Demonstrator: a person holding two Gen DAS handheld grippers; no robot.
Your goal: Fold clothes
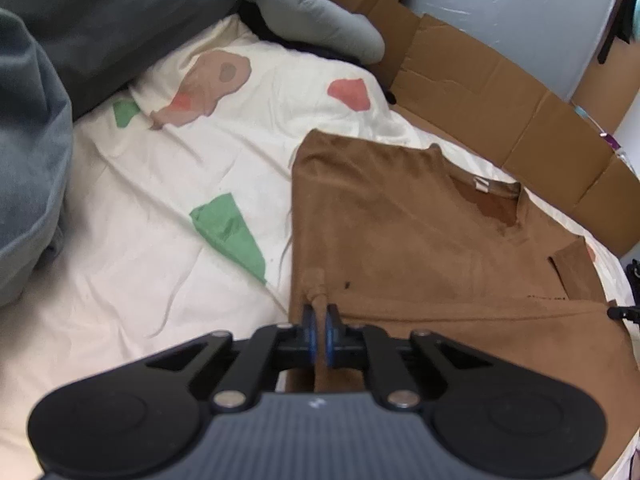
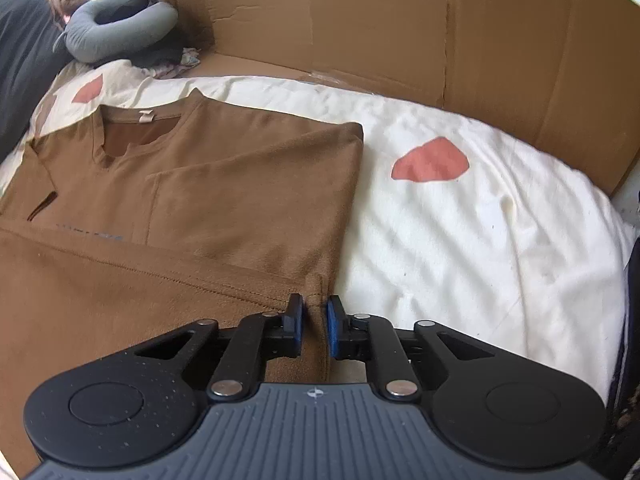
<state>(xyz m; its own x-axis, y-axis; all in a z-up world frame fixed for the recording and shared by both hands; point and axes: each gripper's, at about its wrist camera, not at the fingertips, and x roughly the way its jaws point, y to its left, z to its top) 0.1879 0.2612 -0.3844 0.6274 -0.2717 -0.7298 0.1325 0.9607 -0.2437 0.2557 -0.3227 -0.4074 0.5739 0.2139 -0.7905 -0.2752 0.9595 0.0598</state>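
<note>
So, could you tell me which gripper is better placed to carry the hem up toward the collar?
Neither alone, though the left looks firmer. The left gripper pinches the brown shirt tightly at one hem corner; the right gripper holds the opposite corner with its jaws slightly wider. Probably lift both together.

White cotton bedsheet (image 1: 140, 240) printed with green (image 1: 230, 228), red (image 2: 430, 162) and tan patches (image 1: 208, 88), wrinkled, covering the bed. Flattened brown cardboard panels (image 2: 400, 28) standing along the far edge of the sheet, creased at the folds. Grey U-shaped neck pillow (image 2: 116, 26) at the head end, lying on dark fabric beside the cardboard. Dark grey pillow (image 1: 120, 20) next to it. Blue-grey bedding (image 1: 28, 160), bunched at the left border of the left wrist view.
</note>
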